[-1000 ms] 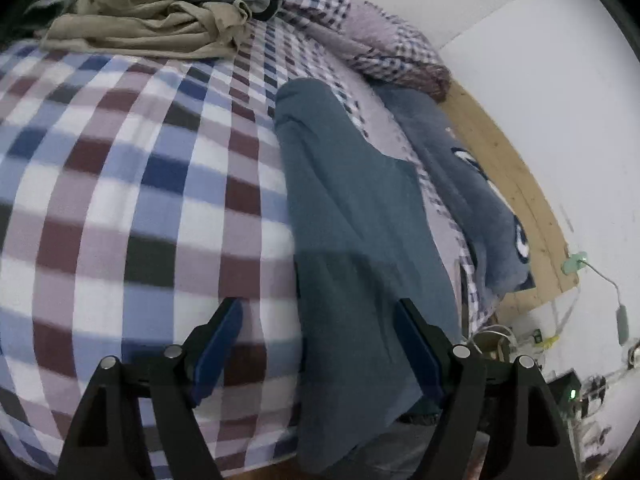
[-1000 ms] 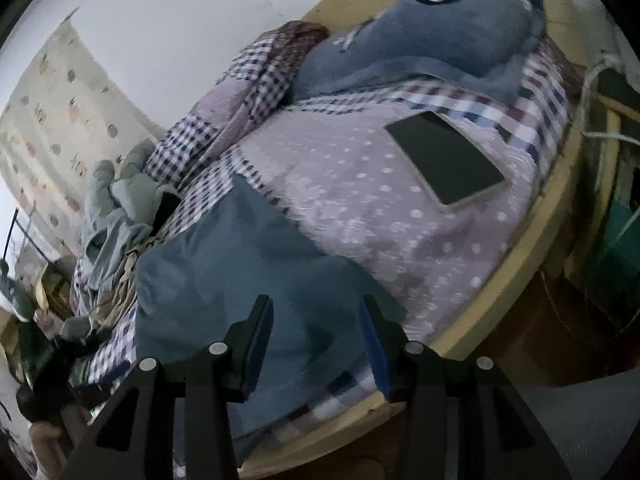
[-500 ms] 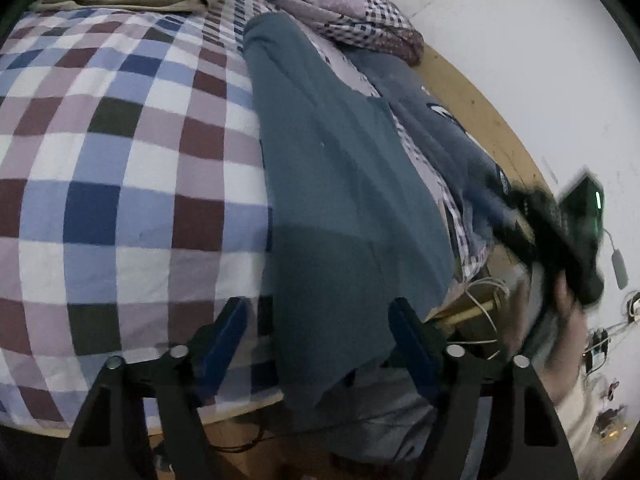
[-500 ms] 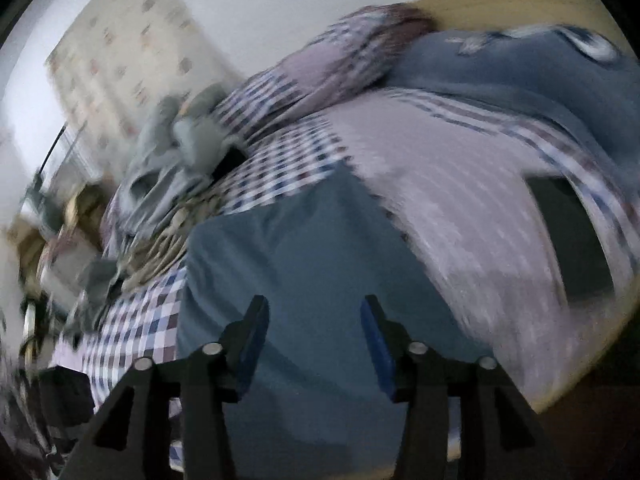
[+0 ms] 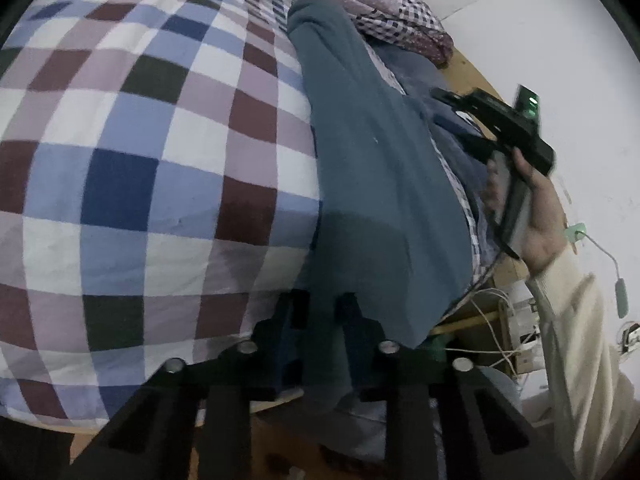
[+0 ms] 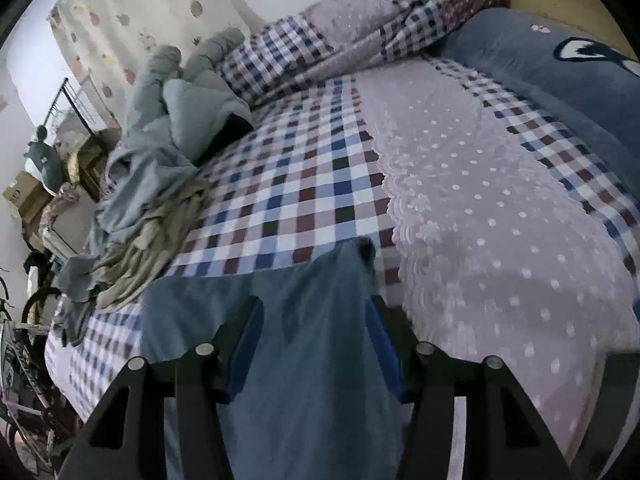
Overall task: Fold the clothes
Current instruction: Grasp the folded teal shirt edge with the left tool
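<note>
A long teal garment [image 5: 380, 184] lies stretched along the checked bed sheet [image 5: 140, 160], its near end hanging over the bed's edge. My left gripper [image 5: 320, 312] is closing, and its jaws pinch that near hem. In the right wrist view the same teal garment [image 6: 312, 360] runs under and between the blue pads of my right gripper [image 6: 314, 336], whose jaws are opening and do not press on the cloth. The garment's upper corner lies just past the fingertips. From the left wrist view, the right gripper [image 5: 444, 108] is held by a hand over the bed's right side.
A heap of grey and beige clothes [image 6: 152, 184] sits at the far left of the bed. A crumpled checked quilt [image 6: 360, 32] and a blue plush pillow [image 6: 560, 80] lie at the head. Cables and a power strip [image 5: 504, 320] are beside the wooden bed frame.
The left jaws have gone from wide open to pinched on the garment's near hem. The right gripper has swung across the bed to the garment's other end, and its hand has come into the left view.
</note>
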A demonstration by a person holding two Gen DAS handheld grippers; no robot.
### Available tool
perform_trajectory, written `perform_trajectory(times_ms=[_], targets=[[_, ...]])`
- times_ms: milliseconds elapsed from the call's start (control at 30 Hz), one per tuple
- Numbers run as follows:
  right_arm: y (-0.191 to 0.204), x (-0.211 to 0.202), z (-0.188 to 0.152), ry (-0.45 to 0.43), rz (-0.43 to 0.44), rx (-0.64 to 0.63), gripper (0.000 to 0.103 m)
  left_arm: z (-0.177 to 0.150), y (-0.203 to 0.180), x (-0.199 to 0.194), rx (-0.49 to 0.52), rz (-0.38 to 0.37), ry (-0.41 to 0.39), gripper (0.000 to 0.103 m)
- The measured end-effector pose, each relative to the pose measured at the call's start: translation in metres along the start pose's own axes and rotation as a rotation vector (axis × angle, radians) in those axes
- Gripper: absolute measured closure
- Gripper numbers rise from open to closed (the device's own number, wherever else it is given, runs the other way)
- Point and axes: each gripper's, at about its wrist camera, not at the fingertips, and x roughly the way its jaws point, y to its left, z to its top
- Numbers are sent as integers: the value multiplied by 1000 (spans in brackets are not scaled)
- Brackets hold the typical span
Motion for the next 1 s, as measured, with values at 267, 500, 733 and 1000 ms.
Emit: perform_trajectory(times_ms=[267,500,733,1000], targets=[[-3,51,16,93,-82,-68,63,0,-7,3,42,-16,25,98],[-9,51,22,40,-328,-159,103,-2,-10,1,54,-30,19,100],[11,31,30,16,-381,-197,97,-1,-12,2,69,-12,11,99],[148,48,21,84,-90,-443,58,-2,-12,4,61,-19,6,83]])
